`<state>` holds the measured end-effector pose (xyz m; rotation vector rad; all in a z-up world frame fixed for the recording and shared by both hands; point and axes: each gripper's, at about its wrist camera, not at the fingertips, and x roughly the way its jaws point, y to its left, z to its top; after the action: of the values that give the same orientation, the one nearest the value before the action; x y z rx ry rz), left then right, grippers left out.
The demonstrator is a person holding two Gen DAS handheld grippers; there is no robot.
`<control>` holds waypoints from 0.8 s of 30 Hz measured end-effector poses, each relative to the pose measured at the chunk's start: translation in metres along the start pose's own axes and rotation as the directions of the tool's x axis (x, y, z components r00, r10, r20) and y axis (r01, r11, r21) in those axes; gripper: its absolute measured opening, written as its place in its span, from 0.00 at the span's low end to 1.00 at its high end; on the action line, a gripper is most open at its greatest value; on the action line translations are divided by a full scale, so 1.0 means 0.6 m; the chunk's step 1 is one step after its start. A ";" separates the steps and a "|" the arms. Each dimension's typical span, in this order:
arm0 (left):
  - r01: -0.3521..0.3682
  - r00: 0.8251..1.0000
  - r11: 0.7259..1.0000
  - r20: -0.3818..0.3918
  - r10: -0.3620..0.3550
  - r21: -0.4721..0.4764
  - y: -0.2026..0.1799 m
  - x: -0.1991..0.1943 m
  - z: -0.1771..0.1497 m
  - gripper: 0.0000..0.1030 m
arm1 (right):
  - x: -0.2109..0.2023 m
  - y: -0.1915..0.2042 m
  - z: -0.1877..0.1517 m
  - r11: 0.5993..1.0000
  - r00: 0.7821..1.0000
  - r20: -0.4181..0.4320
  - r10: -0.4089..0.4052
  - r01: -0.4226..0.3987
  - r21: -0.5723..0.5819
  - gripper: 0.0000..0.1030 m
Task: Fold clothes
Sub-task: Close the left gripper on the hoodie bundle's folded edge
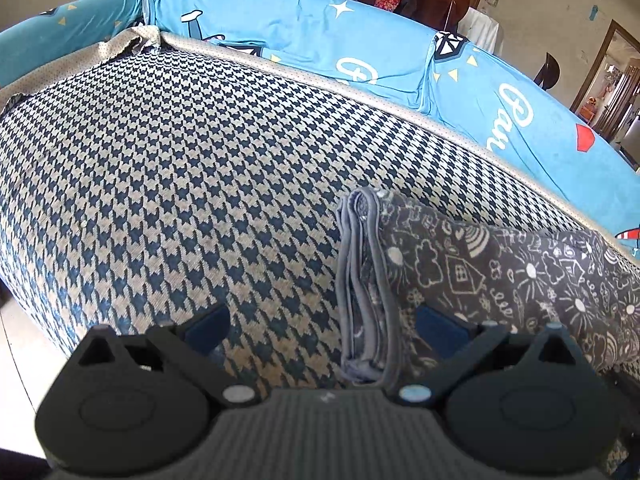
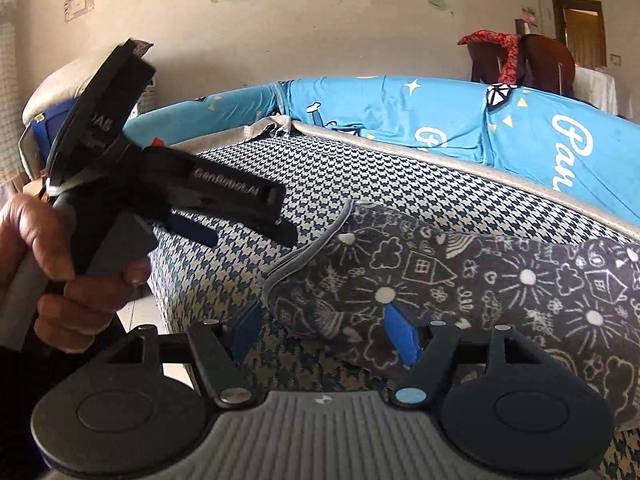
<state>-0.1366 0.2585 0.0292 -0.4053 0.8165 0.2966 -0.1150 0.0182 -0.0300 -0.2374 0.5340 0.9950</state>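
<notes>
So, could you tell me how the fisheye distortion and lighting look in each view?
Left wrist view: the houndstooth cushion bulges into a dome, evenly daylit. Right wrist view: the blue sofa back curves, and the folded grey garment is sharp, without glare.

We see a sofa seat cushion [image 1: 168, 168] covered in navy-and-cream houndstooth fabric, edged at the back by a beige dotted border strip [image 1: 360, 94], with the sofa's backrest in a bright blue printed cover [image 1: 304, 28] rising just behind that strip. Directly on the cushion, toward its right side as the left wrist camera looks at it, lies a folded grey garment [image 1: 460, 276] printed with white doodles of houses and suns. Its stacked, grey-piped edges face the bare middle of the cushion.
</notes>
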 end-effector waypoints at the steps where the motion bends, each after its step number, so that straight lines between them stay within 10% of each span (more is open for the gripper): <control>1: 0.003 1.000 1.000 -0.004 -0.003 0.000 0.002 0.003 0.004 1.00 | 0.006 0.006 0.000 1.000 1.000 -0.004 -0.001 0.001 -0.017 0.68; 24: 0.065 0.991 0.993 -0.109 -0.076 -0.097 0.025 0.064 0.046 1.00 | 0.130 0.070 -0.009 0.938 0.995 -0.058 -0.084 0.059 -0.342 0.69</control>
<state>-0.0999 0.2882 0.0136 -0.5414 0.8991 0.2485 -0.1187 0.0953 -0.0737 -0.6002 0.4122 1.0072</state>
